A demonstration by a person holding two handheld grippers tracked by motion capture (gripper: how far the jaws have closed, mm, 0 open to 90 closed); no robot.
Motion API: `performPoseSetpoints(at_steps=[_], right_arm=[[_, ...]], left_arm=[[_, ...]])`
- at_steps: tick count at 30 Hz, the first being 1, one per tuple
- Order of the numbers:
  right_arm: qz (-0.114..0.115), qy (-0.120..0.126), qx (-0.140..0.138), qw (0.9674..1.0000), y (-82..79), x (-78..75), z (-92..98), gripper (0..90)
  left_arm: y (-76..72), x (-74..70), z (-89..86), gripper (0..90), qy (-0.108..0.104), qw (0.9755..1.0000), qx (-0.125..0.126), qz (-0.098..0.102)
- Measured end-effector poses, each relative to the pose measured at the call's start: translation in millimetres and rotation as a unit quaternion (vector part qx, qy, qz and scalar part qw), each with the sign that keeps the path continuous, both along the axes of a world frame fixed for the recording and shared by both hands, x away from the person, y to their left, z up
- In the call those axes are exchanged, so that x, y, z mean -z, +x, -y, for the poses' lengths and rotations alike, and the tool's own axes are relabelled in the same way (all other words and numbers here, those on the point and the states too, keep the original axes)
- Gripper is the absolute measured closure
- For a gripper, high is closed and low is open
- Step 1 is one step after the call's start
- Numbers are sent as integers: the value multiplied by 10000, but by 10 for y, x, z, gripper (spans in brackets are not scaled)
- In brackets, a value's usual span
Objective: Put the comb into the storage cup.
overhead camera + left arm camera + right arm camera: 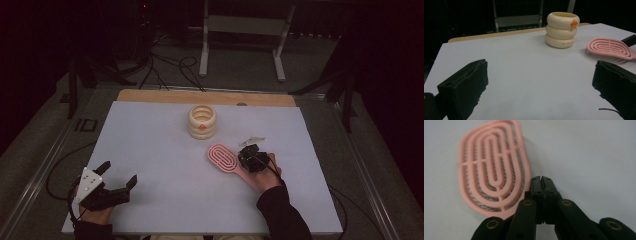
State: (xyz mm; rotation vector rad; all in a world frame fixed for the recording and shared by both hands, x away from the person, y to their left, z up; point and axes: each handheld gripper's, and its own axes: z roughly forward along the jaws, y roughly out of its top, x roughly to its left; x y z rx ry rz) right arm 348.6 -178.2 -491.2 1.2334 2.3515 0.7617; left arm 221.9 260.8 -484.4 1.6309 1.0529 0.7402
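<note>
I've got the R gripper (541, 180) clamped tight on the pink hairbrush (491, 167) handle; brush sits mid-table, well short of the cream ringed cup (202, 121). Grab's done, I reckon; carry to cup remains. L gripper (119, 173) idles wide open, holding nothing.

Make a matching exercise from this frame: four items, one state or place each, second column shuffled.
Items:
1. pink brush
2. cream ringed cup
3. left tool
4. right tool

States:
A. jaws wide apart, nothing between them
B. jaws shut, at the brush's handle end
C. upright near the far edge of the white mat, orange mark on its side
D. lying flat on the mat, bristles down

Pairs: 1-D, 2-C, 3-A, 4-B
</note>
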Motion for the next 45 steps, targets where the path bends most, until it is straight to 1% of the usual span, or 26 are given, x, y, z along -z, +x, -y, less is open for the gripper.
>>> performPoseSetpoints(at_steps=[5, 12, 13, 17, 20, 22, 23, 24, 25, 27, 29, 30, 31, 32, 33, 34, 35, 36, 39, 42, 43, 45], right_arm=[[-6, -67, -101, 9999, -1, 31, -39, 877], [-20, -46, -75, 10000, -6, 31, -21, 876], [2, -9, -53, 10000, -10, 22, -3, 874], [31, 2, -52, 10000, -18, 11, 14, 866], [91, 69, -46, 9999, -39, -16, 32, 840], [166, 205, -71, 9996, -64, -51, 55, 808], [166, 205, -71, 9996, -64, -51, 55, 808], [216, 273, -102, 9993, -79, -74, 71, 791], [335, 417, -133, 9985, -116, -125, 113, 745], [473, 592, -136, 9970, -161, -185, 169, 695], [657, 870, -76, 9940, -228, -262, 267, 646], [657, 870, -76, 9940, -228, -262, 267, 646], [756, 981, -85, 9923, -257, -292, 313, 646], [756, 981, -85, 9923, -257, -292, 313, 626], [1040, 1095, -47, 9885, -333, -356, 421, 546], [1157, 1138, -35, 9867, -368, -375, 463, 528], [1261, 1170, -20, 9851, -407, -386, 508, 506], [1319, 1200, -1, 9840, -446, -388, 550, 481], [1471, 1293, 26, 9806, -578, -360, 679, 387], [1611, 1418, 84, 9767, -718, -323, 820, 313], [1611, 1418, 84, 9767, -718, -323, 820, 313], [1761, 1621, 231, 9707, -857, -307, 956, 257]], left_arm=[[1, 1, 3, 10, 2, 10000, 0, -2], [1, 1, 5, 11, 14, 10000, 4, -7], [0, 2, 7, 11, 12, 10000, 6, -9], [2, 3, 10, 11, 12, 10000, 11, -7], [3, 5, 11, 11, 18, 10000, 10, -13], [2, 4, 11, 11, 16, 10000, 9, -8], [2, 4, 11, 11, 16, 10000, 9, -8], [0, 3, 8, 11, 13, 10000, 8, -4], [0, 3, 7, 11, 11, 10000, 7, -6], [1, 4, 8, 11, 9, 10000, 7, -6], [-1, 3, 10, 11, 9, 10000, 8, -6], [-1, 3, 10, 11, 9, 10000, 8, -6], [-1, 3, 10, 11, 9, 10000, 8, -6], [-1, 3, 14, 11, 5, 10000, 11, -5], [-1, 4, 16, 11, 10, 10000, 7, -7], [-1, 4, 17, 11, 9, 10000, 6, -6], [-2, 4, 18, 11, 5, 10000, 7, -5], [-2, 4, 19, 11, 4, 10000, 9, -4], [-1, 4, 23, 11, 20, 10000, 17, -13], [7, 11, 36, 11, 37, 10000, 47, -34], [7, 11, 36, 11, 37, 10000, 47, -34], [12, 15, 47, 11, 33, 10000, 50, -37]])
